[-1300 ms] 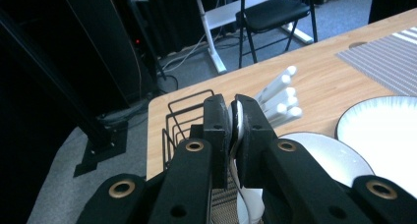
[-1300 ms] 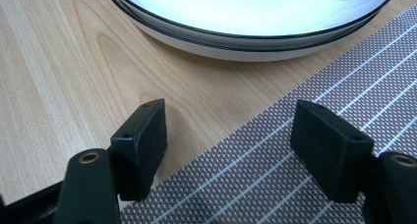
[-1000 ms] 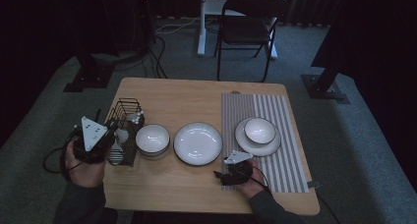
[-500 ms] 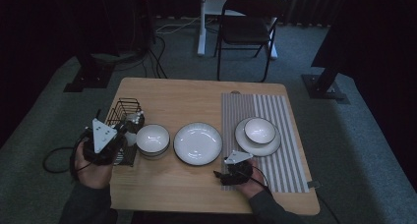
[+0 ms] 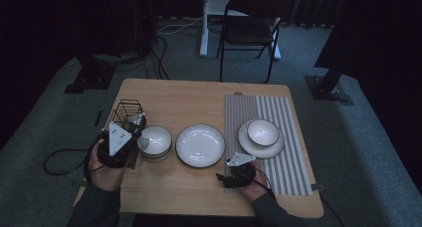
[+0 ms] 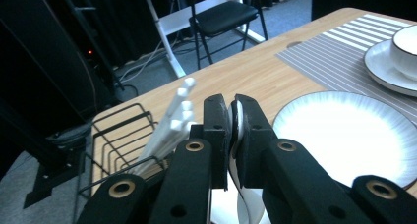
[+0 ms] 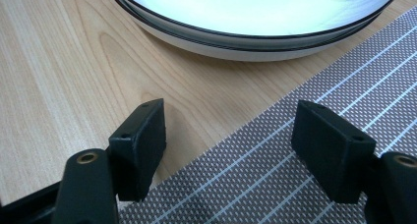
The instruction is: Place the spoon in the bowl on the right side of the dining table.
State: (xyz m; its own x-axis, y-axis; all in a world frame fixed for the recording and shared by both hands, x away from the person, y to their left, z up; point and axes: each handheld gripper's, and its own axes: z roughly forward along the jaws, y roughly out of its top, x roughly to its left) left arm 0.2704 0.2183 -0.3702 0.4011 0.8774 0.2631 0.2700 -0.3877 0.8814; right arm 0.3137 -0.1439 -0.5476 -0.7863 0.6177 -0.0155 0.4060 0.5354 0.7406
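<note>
White bowl (image 5: 155,141), rim pinched, table's left

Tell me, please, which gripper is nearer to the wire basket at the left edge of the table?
Left. The left gripper, shut on a white spoon, is right in front of the wire basket. The right gripper rests open near the striped mat, far across the table.

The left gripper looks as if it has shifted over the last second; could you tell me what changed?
The left gripper moved rightward from the wire basket to the bowl, its jaws now shut on the bowl's rim. The right gripper, plate and dishes stayed put.
</note>
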